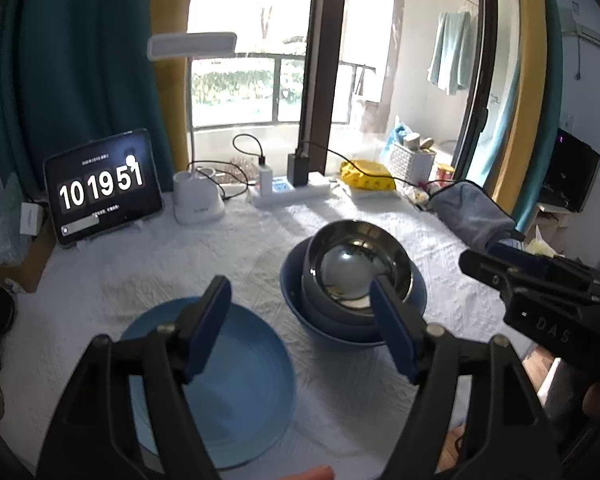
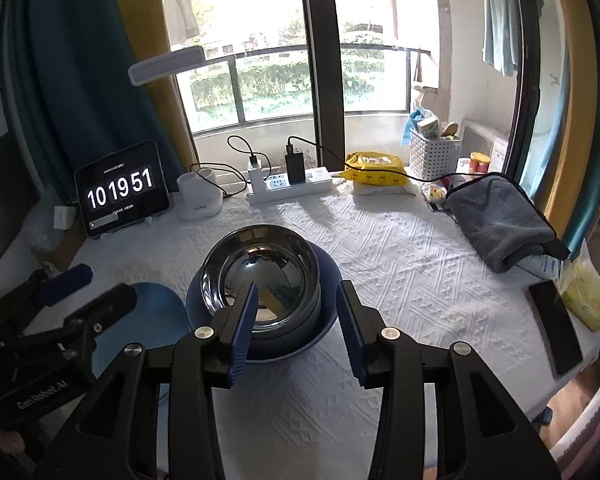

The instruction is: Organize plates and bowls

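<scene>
Right wrist view alone shows a phone (image 2: 554,328), probably lying flat.

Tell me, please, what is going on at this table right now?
A person is tidying dishes with a handheld tool in each hand. A steel bowl already sits nested in a dark blue bowl, and a light blue plate lies alone beside them. The left tool and right tool are both open, holding nothing.
</scene>
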Motion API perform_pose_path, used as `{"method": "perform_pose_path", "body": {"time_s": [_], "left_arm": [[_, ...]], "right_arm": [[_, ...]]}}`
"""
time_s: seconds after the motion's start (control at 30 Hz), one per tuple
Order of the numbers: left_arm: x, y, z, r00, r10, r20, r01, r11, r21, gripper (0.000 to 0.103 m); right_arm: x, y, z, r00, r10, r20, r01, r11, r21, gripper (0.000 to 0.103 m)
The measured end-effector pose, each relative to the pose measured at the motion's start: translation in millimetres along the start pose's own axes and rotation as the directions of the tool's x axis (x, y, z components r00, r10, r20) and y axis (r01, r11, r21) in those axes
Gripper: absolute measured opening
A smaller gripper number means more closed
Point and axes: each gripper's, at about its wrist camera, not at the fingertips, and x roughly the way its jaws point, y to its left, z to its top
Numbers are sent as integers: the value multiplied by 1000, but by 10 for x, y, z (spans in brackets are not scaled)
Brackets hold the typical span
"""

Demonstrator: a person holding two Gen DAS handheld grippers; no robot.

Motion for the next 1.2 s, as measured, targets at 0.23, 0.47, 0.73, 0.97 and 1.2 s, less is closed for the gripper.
{"method": "perform_pose_path", "body": {"time_s": [0.23,0.47,0.73,0.97,1.2], "left_arm": [[215,38,-210,999,15,-39,-17,999,-48,74],[523,191,-431,994,40,-101,-53,991,-124,74],[840,216,-412,989,38,-140,-58,988,-142,73],[1019,129,-399,986,50,-161,-67,992,-106,73],[1082,136,-367,984,53,-169,-69,993,-94,64]], "right_arm": [[64,-43,-143,1000,-28,-3,27,998,-51,43],[390,-298,-301,998,-35,-53,32,999,-41,43],[797,-525,-336,994,32,-103,-29,999,28,43],[999,-627,-301,985,118,-124,-105,989,109,43],[1153,-666,-266,972,190,-141,-164,969,183,30]]}}
